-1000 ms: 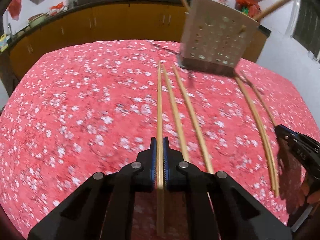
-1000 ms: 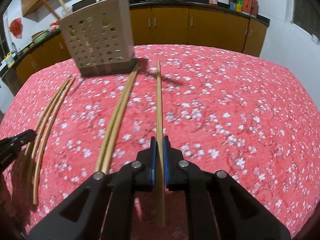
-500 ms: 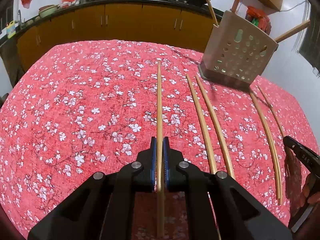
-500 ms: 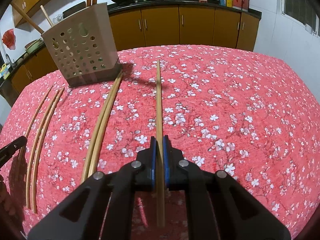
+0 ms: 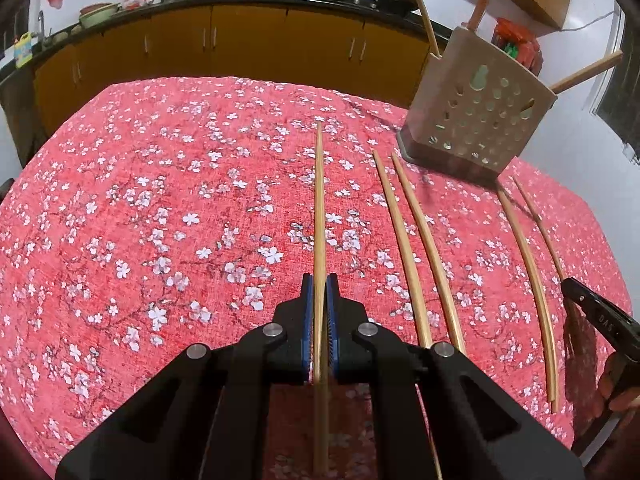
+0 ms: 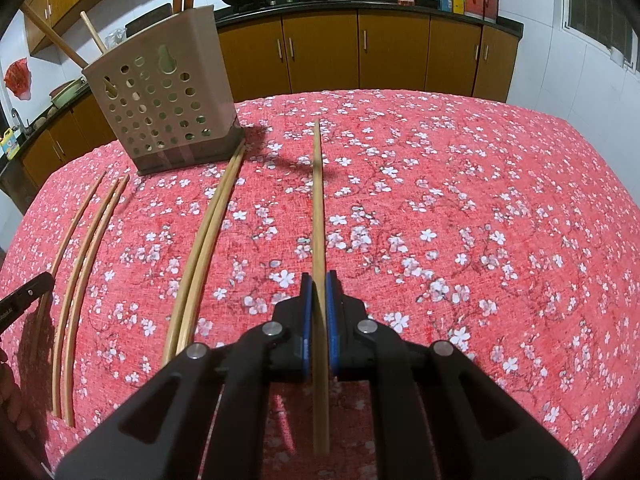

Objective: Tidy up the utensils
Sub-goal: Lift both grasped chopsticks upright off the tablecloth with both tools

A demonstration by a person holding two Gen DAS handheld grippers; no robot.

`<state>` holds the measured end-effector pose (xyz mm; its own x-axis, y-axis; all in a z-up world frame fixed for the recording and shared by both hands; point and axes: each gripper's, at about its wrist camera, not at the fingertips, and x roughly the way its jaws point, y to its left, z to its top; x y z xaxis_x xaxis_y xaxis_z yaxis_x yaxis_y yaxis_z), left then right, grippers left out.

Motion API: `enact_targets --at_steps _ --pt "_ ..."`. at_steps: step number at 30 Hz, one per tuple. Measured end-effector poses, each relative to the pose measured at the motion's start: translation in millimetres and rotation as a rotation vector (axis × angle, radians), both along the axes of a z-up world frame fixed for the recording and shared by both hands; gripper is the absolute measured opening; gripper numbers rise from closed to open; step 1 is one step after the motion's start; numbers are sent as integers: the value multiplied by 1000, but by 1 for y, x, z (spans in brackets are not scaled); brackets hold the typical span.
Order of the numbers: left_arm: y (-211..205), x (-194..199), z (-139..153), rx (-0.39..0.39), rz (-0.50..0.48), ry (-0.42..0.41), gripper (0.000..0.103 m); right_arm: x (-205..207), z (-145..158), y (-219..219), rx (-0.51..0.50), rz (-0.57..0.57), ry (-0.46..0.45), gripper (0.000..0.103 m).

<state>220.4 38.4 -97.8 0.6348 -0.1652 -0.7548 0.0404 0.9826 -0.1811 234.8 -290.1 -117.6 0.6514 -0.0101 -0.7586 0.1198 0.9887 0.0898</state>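
Observation:
My left gripper [image 5: 319,285] is shut on a long bamboo chopstick [image 5: 319,208] that points straight ahead over the red cloth. To its right lie two loose chopsticks [image 5: 416,256], and further right another curved pair [image 5: 534,276]. The beige perforated utensil holder [image 5: 478,118] stands at the far right with wooden handles sticking out. My right gripper [image 6: 319,282] is shut on a second chopstick [image 6: 318,200], whose tip casts a shadow on the cloth. In that view the holder [image 6: 164,108] stands far left, with a loose pair [image 6: 206,244] beside my held stick.
A red flowered tablecloth [image 6: 460,220] covers the table. Several more chopsticks [image 6: 80,264] lie at the left in the right wrist view. Yellow cabinets [image 6: 360,48] and a dark counter with woks stand behind the table. One finger [image 5: 600,316] of the other gripper shows at the right edge.
In the left wrist view the holder and the loose chopsticks have slid to the right of the frame, away from the held stick. The right wrist view has barely changed.

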Motion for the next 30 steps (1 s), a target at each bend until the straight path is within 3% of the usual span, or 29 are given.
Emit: enact_targets --at_steps 10,24,30 --pt "0 -1 2 -12 7 2 8 -1 0 -1 2 0 0 8" --pt "-9 -10 6 42 -1 10 7 -10 4 4 -3 8 -1 8" --pt "-2 -19 25 13 1 -25 7 -23 29 1 10 6 -73 8"
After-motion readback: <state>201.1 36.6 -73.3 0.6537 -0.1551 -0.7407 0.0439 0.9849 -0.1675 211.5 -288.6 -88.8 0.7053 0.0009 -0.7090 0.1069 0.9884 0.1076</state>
